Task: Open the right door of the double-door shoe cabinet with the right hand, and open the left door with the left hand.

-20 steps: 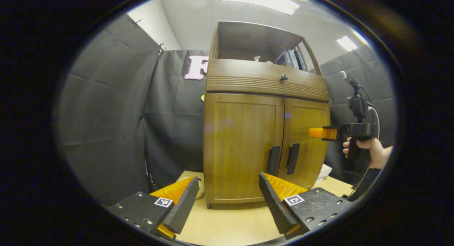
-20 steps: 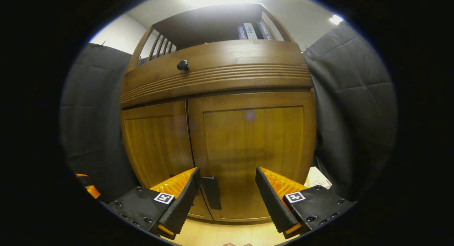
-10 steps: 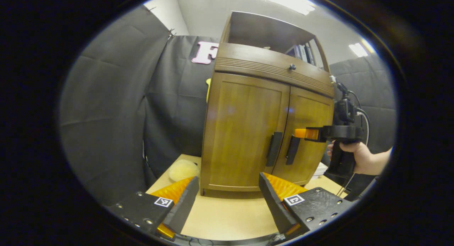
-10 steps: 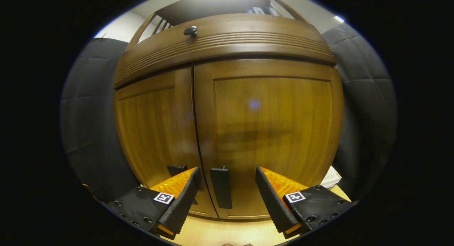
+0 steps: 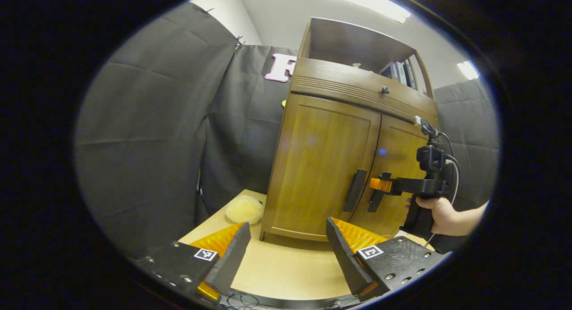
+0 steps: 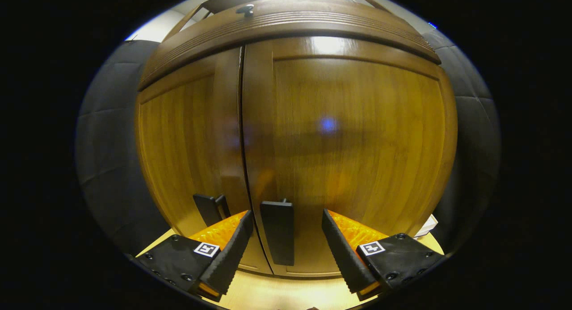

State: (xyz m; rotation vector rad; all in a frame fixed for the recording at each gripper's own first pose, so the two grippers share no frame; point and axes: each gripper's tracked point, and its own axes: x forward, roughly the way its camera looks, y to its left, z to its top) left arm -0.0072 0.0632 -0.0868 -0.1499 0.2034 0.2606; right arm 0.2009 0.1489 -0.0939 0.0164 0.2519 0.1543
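The wooden shoe cabinet (image 5: 330, 167) stands on a light table with both doors closed. In the right gripper view the right door (image 6: 353, 140) is very close, and its black handle (image 6: 278, 232) sits between the spread fingers of my right gripper (image 6: 286, 243), which is open. The left door's handle (image 6: 206, 208) shows just to the left. In the left gripper view my left gripper (image 5: 286, 252) is open, well back from the cabinet, with nothing between its fingers. The right gripper (image 5: 380, 185), held by a hand (image 5: 440, 209), reaches the right door's handle (image 5: 374, 202); the left handle (image 5: 355, 190) is untouched.
A pale fluffy object (image 5: 244, 209) lies on the table (image 5: 286, 270) left of the cabinet. Above the doors is a drawer with a black knob (image 5: 385, 90), and books (image 5: 399, 72) stand on the open shelf. Black cloth walls surround the booth.
The right gripper moved closer to the right door, so its handle now sits between the fingers. The left gripper's view swung leftward and back, so the cabinet sits further right.
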